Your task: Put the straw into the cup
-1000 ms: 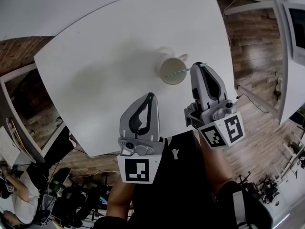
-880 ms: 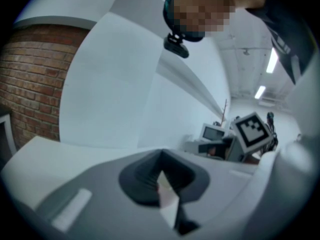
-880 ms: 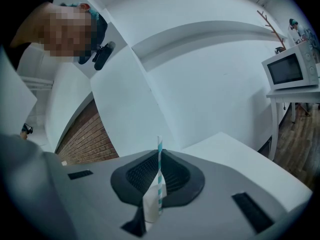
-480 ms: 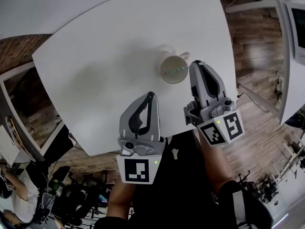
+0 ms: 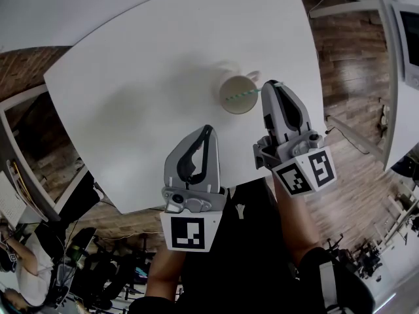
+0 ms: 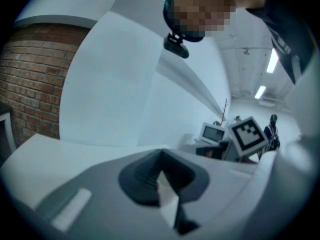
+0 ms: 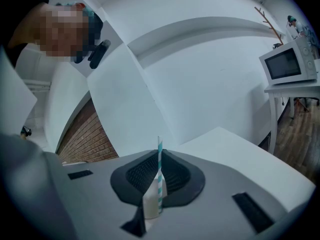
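Over the white table (image 5: 131, 77), our right gripper (image 5: 272, 89) pinches a teal-striped paper straw (image 5: 243, 95), its free end over the paper cup (image 5: 237, 106). We judge it light and crushable, so grip gently. Our left gripper (image 5: 208, 133) is closed and empty.

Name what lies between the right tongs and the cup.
The striped straw, gripped by the right tongs, bridges that gap to the cup; the head view shows it.

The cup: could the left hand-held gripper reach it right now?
Probably yes. Only bare table lies between the left hand-held gripper and the cup; the right hand-held gripper, holding the straw, is at the cup's other side.
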The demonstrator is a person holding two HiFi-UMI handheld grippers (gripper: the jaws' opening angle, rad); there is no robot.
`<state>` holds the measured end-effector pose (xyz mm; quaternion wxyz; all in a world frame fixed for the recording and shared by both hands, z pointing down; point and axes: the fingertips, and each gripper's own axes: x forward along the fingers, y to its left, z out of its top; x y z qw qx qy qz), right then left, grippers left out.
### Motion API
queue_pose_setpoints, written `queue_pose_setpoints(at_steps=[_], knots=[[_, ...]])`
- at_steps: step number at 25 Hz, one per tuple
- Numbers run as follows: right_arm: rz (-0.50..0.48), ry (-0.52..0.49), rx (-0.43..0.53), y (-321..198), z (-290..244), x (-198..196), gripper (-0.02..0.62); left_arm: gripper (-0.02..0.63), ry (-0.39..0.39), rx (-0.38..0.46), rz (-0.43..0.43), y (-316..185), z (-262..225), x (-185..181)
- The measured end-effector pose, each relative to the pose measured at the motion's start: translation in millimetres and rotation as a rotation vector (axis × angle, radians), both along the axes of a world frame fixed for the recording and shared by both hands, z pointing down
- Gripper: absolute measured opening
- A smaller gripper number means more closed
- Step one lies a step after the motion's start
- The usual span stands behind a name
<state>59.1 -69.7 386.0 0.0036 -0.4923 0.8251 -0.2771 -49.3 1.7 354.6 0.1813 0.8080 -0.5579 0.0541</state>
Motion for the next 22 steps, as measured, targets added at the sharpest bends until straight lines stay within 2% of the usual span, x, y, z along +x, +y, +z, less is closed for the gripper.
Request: queue_pose_setpoints(at_steps=[22], knots=[[-0.019, 0.030, -0.028, 1.0, 13.2, 2.0, 0.020, 0.003, -0.003, 0.001, -0.009, 5.7, -1.0, 0.6]])
